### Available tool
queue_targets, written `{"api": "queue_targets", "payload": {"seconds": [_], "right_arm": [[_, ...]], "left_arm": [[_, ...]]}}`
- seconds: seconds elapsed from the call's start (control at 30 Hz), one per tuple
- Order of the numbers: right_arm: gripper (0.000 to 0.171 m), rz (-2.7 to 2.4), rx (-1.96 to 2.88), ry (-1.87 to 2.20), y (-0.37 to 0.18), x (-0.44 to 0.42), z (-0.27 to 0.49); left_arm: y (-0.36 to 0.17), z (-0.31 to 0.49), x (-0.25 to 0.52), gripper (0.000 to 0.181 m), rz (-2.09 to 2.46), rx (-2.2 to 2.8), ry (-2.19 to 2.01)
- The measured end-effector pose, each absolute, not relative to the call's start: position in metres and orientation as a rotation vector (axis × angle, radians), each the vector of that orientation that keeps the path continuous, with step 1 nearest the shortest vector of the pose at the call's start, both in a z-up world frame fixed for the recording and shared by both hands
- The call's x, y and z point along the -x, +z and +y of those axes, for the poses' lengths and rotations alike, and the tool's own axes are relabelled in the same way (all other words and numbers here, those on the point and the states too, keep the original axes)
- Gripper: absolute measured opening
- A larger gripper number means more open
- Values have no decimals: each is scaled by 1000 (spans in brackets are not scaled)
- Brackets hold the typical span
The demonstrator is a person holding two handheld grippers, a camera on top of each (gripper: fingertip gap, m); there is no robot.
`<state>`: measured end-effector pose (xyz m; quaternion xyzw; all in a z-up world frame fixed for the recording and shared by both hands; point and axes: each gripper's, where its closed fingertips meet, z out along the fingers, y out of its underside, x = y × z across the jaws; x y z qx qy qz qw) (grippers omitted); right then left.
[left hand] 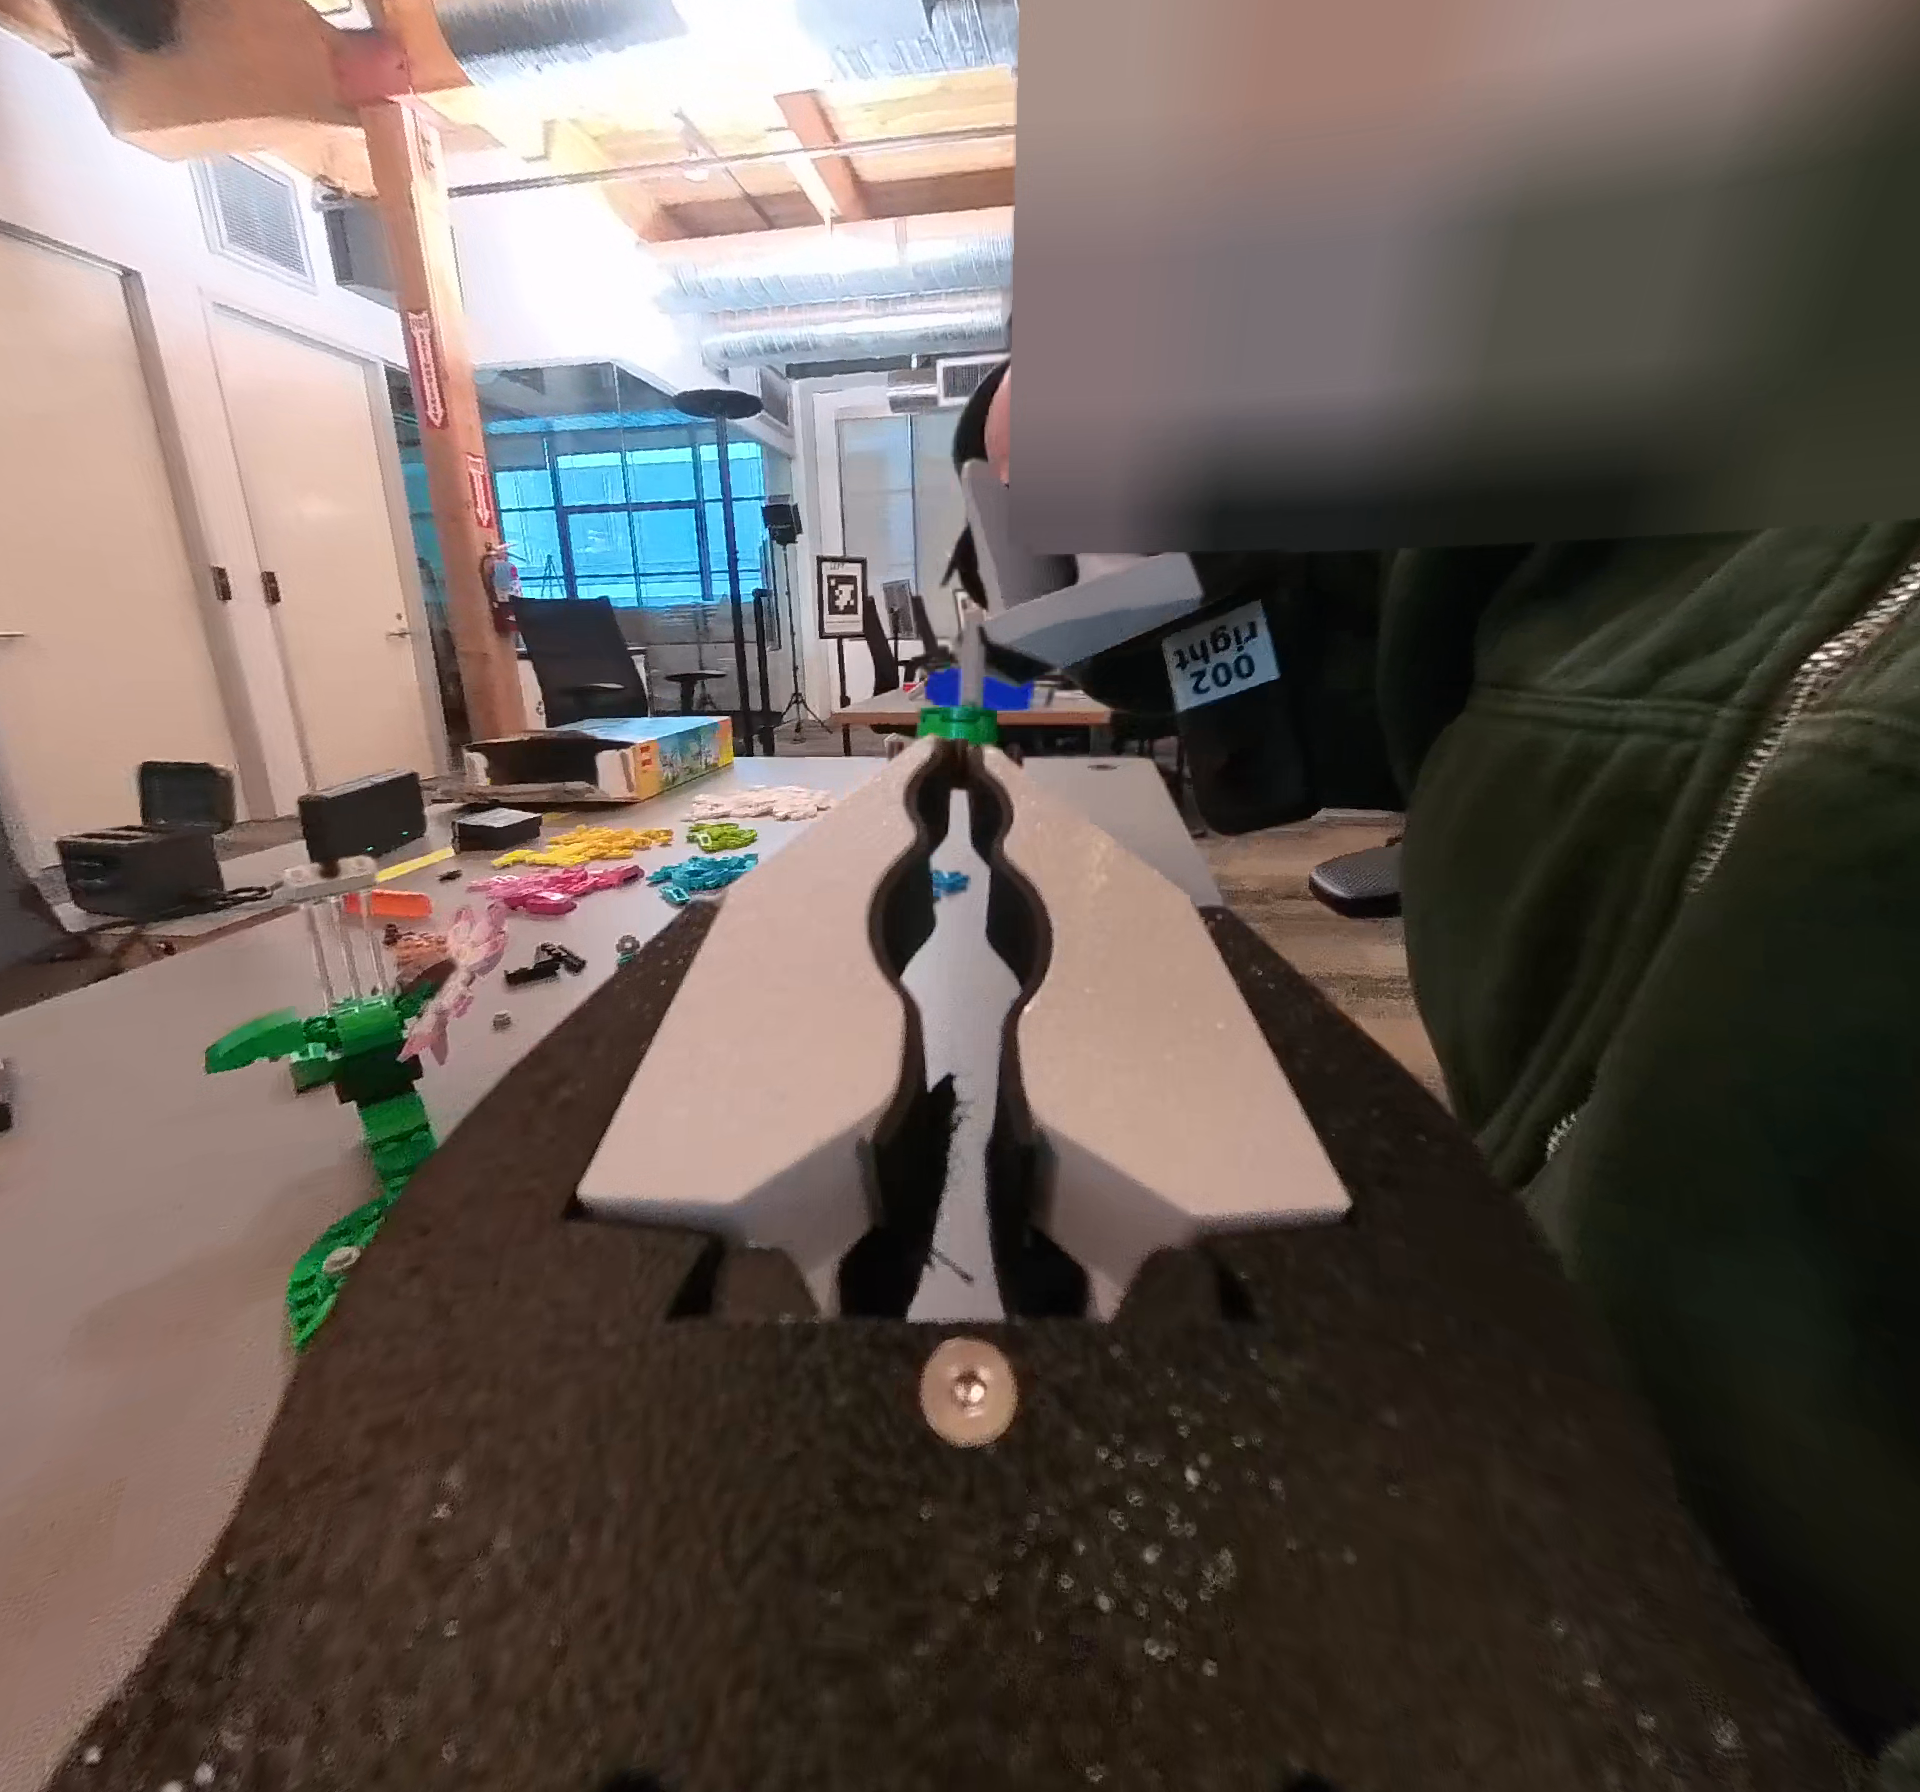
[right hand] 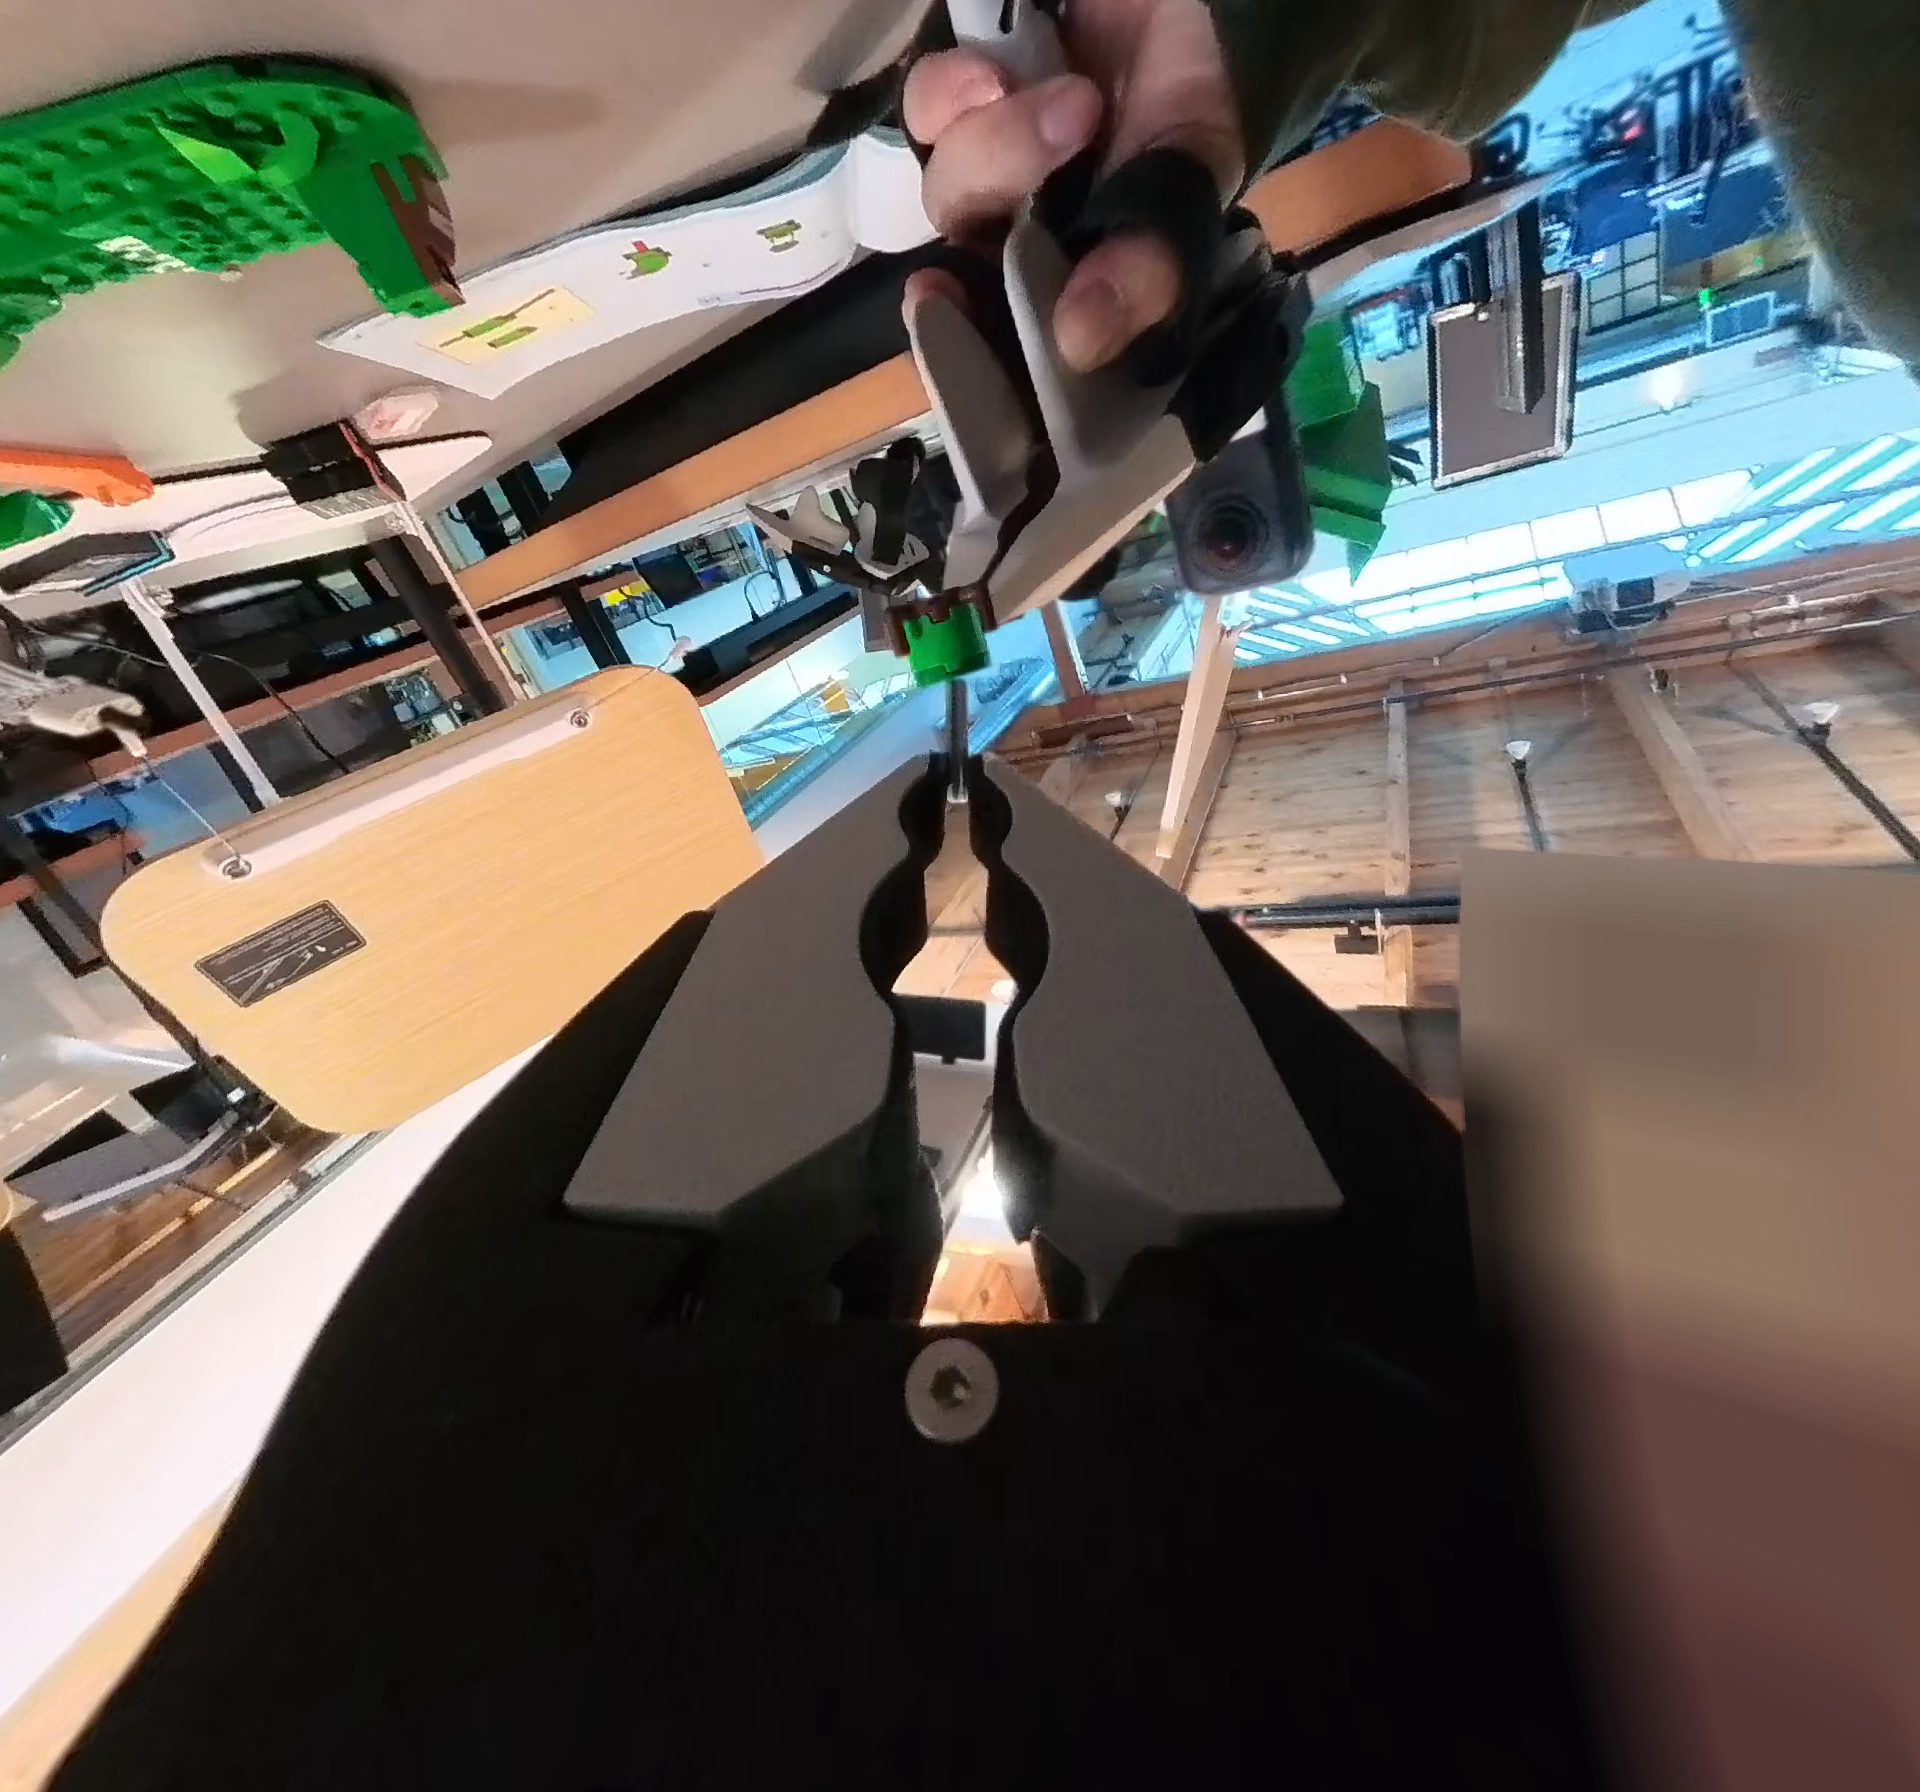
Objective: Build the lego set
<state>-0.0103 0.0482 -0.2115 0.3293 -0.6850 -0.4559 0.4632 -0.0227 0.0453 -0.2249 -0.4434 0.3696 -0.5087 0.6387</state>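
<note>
Lego subassembly: a small green round piece [left hand: 958, 722] held up in the air between the two grippers, above the table [left hand: 156, 1223]. The left gripper [left hand: 958, 750] has its grey fingers [left hand: 790, 994] closed on the green round piece at their tips. In the right wrist view the same green piece [right hand: 940, 646] carries a thin grey rod [right hand: 958, 734], and the right gripper [right hand: 961, 786] is pinched shut on the free end of that rod; a small black-and-white winged part [right hand: 852, 527] sits just beyond the green piece. The person's hand [right hand: 1060, 121] wraps the handle of the left gripper, whose camera [right hand: 1236, 527] faces this view. On the table, near the left gripper, stands a green lego build [left hand: 353, 1077] bearing clear rods and a pink piece. Farther back lie sorted piles of pink [left hand: 551, 885], yellow [left hand: 592, 843], teal [left hand: 707, 875] and white pieces [left hand: 764, 800], then the lego box [left hand: 644, 755]. An open instruction booklet [right hand: 582, 288] lies on the table beside a large green plate build [right hand: 208, 173].
</note>
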Motion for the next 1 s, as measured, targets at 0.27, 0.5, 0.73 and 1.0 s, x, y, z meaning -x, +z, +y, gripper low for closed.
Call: {"api": "queue_targets", "payload": {"seconds": [0.27, 0.5, 0.73, 1.0], "right_arm": [[2, -1713, -836, -1128, -213, 8, 47], [2, -1746, -854, -1128, -215, 8, 47], [2, -1770, -857, -1131, -219, 9, 49], [2, -1824, -859, -1140, -224, 7, 53]], "left_arm": [[-229, 43, 19, 0, 876, 1024, -1179], [-229, 43, 18, 0, 879, 1026, -1159], [-232, 45, 16, 0, 887, 1042, -1131], [-235, 47, 15, 0, 892, 1065, -1097]]}}
